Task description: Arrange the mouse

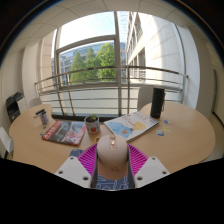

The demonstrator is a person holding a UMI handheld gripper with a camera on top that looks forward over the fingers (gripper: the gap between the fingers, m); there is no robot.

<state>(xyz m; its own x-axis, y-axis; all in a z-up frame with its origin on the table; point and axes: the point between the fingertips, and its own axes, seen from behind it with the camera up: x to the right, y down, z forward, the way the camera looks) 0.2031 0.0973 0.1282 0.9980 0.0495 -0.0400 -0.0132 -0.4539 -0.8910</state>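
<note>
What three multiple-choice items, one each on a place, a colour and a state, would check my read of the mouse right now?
1. Where is the mouse?
A) between the fingers
B) against the mug
C) on top of the magazines

2. What colour is the mouse?
A) black
B) white
C) green

3. How do the fingers stand?
A) spread wide around nothing
B) pressed on the mouse from both sides
C) closed on the mug

Answers:
1 A: the mouse sits between the fingers, nearer than the mug and the magazines on the round table.
2 B: its rounded shell looks pale white against the pink pads.
3 B: both pads appear to meet its sides with no gap showing.
</note>
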